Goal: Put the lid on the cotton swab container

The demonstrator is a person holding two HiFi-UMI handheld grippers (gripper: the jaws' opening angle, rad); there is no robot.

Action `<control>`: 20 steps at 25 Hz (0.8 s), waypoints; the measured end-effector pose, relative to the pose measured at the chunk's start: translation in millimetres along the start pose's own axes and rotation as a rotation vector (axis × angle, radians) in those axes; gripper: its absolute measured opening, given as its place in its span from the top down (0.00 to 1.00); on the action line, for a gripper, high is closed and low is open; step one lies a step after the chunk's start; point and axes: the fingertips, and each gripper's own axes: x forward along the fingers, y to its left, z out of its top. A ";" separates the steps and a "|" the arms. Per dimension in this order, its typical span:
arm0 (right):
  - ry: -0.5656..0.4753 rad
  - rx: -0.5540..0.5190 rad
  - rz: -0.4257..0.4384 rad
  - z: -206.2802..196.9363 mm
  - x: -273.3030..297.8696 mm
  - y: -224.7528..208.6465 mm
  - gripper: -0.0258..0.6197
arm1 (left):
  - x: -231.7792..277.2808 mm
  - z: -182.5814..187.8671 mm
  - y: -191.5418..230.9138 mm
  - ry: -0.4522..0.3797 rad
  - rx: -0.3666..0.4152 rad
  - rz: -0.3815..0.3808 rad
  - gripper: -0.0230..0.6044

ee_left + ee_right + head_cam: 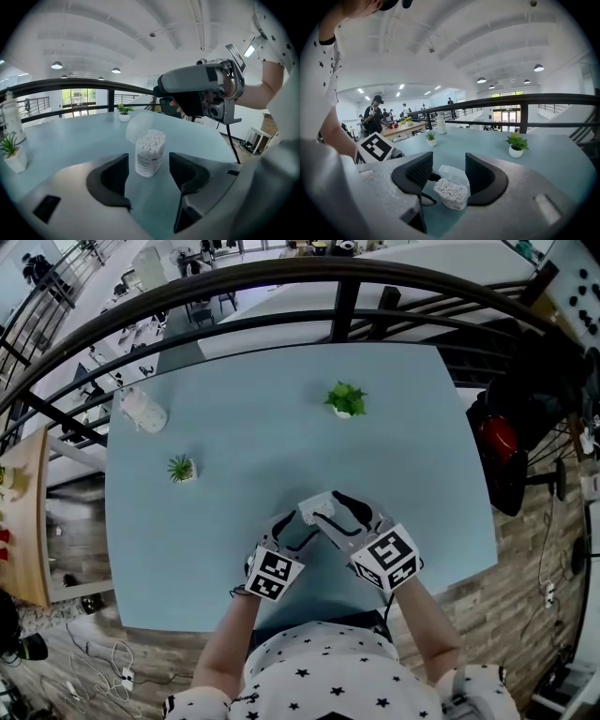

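The clear cotton swab container [150, 153] stands upright and uncovered on the pale blue table [244, 437], packed with white swabs. My left gripper [149, 169] is open around it, with a gap on each side. In the right gripper view the container [451, 192] lies just below the jaws, seen from above. The translucent lid [453, 172] sits between the pads of my right gripper [449, 169], which looks shut on it. From the left gripper view the lid [136, 126] hangs just behind the container. Both grippers [298, 521] [335, 508] meet near the table's front edge.
Two small potted plants [346, 399] [181, 468] and a white bottle [142, 412] stand farther back on the table. A dark railing [281, 324] curves behind it. People stand at a wooden table [401, 129] in the distance.
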 end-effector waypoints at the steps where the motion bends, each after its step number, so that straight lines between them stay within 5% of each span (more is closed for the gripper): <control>1: 0.005 -0.004 0.009 -0.2 2.6 -0.4 0.65 | 2.7 -0.7 0.6 0.003 0.000 0.000 0.56; 20: 0.112 -0.034 0.116 -16.0 41.8 -5.0 0.65 | 31.4 -9.5 4.8 0.028 -0.003 -0.009 0.60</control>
